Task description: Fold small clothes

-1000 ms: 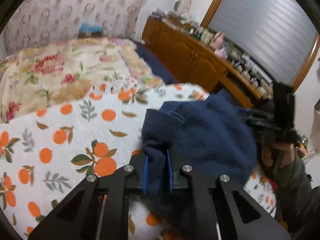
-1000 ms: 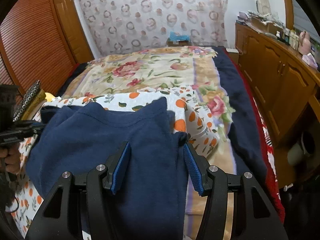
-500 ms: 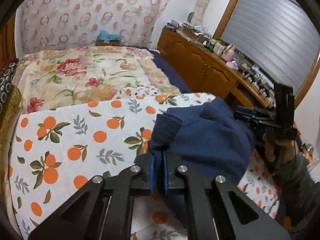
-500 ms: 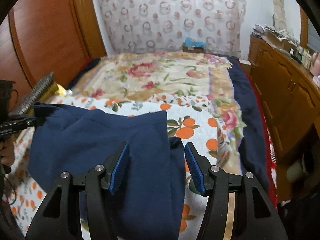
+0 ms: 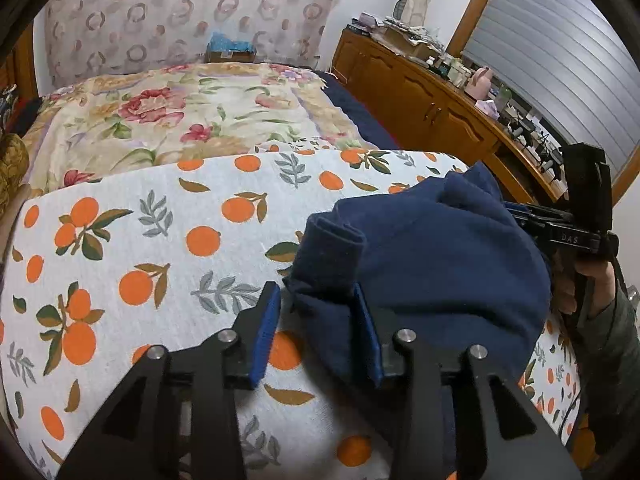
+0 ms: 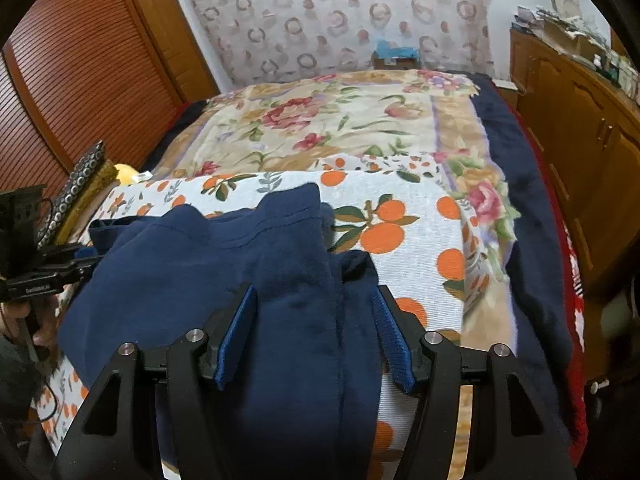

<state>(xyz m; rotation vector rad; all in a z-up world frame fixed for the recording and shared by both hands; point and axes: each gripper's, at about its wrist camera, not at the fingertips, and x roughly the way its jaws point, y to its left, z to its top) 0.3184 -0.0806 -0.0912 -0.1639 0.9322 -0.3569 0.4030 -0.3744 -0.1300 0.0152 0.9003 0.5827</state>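
A navy blue fleece garment [image 5: 440, 256] lies bunched on the orange-print white cloth [image 5: 168, 248] that covers the near end of the bed. My left gripper [image 5: 316, 328] is open, its blue-padded jaws on either side of the garment's near corner. In the right wrist view the garment [image 6: 248, 280] spreads under my right gripper [image 6: 314, 328], which is open with the fabric lying between its jaws. The right gripper also shows in the left wrist view [image 5: 560, 224] at the garment's far edge, and the left gripper shows in the right wrist view [image 6: 44, 276].
A floral quilt [image 6: 320, 128] covers the far part of the bed. A dark blue blanket [image 6: 516, 216] runs along the bed's right side. A cluttered wooden cabinet [image 5: 432, 104] stands to the right. A slatted wooden wardrobe door [image 6: 72, 80] stands at the left.
My left gripper has opened and let go of the garment corner, which now rests on the cloth. The garment has come down lower. The right gripper stays open.
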